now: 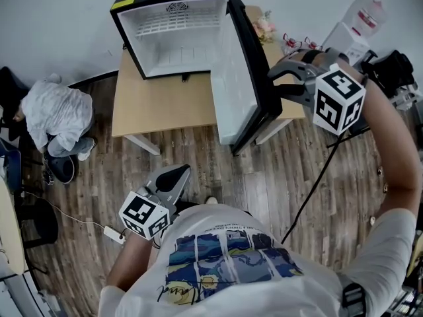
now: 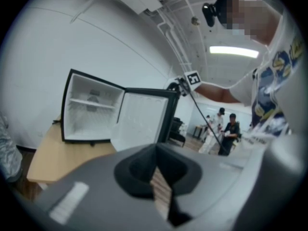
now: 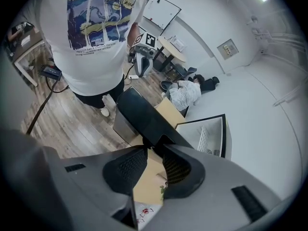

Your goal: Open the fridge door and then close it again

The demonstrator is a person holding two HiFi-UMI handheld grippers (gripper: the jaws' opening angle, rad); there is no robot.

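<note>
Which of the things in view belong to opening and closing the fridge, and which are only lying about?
Belong to the job:
- mini fridge
- its door, swung open
- right claw, open at the door's outer edge

Lying about:
- clothing heap on the floor
- flowers behind the door
- power strip on the floor
- left claw, shut and idle

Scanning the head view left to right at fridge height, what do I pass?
White crumpled bundle on the floor → black mini fridge with white interior → its open white-lined door → right claw.
</note>
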